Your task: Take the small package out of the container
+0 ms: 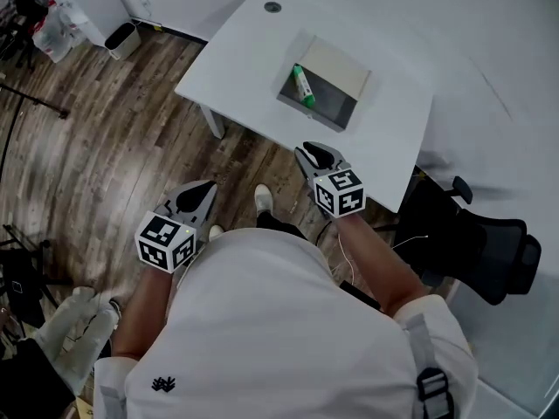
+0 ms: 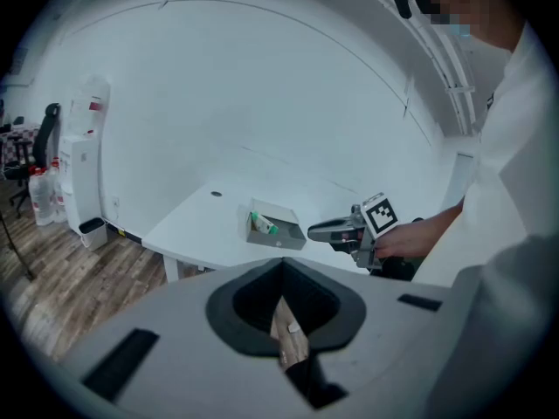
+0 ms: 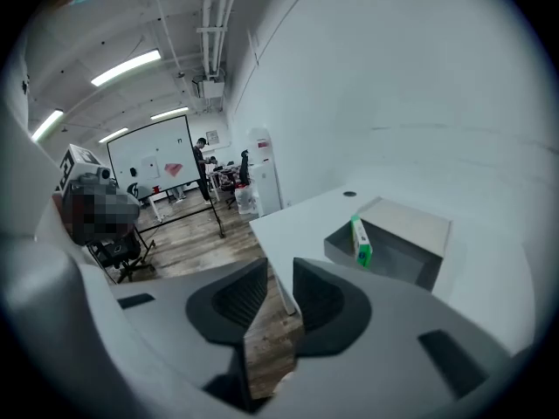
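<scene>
An open grey container stands on the white table. A small green and white package leans upright against its left wall. My right gripper hovers over the table's near edge, short of the container, open with nothing between its fingers. My left gripper hangs over the wooden floor, left of the table, shut and empty. The right gripper view looks past the right gripper to the container and package. The left gripper view shows the left gripper, the container and the right gripper.
A black office chair stands at the table's right end. The table has a round cable hole at the far side. A white bin and a water dispenser stand by the wall. A person's shoes are under the table edge.
</scene>
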A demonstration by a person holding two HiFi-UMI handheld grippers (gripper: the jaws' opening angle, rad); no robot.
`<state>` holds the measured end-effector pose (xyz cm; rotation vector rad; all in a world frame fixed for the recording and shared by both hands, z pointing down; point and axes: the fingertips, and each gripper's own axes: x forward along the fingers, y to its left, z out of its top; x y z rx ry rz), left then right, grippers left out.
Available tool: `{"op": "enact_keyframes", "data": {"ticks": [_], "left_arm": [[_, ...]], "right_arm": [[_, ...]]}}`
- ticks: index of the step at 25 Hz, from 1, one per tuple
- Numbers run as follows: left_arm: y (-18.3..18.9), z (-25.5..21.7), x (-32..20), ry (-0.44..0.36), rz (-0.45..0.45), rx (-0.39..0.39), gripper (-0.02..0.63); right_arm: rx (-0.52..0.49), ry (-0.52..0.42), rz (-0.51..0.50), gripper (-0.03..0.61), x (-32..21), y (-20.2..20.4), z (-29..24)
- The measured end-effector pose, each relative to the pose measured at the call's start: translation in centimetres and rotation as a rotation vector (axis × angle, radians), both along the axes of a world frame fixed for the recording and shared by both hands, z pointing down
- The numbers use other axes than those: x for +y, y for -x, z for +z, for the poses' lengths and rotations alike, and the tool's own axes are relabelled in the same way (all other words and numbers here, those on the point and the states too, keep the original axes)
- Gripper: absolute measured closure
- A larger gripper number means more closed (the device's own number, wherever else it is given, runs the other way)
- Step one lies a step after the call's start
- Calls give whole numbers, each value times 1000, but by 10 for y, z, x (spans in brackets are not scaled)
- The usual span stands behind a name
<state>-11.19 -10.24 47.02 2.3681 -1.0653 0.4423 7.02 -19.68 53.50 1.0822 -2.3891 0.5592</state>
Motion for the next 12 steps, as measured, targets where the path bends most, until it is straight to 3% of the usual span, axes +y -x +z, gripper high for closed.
{"op": "enact_keyframes", "data": {"ticks": [12], "left_arm": [[-15, -4, -60, 8, -145, -47, 607]], "right_arm": [[35, -1, 8, 440, -133, -21, 35]]}}
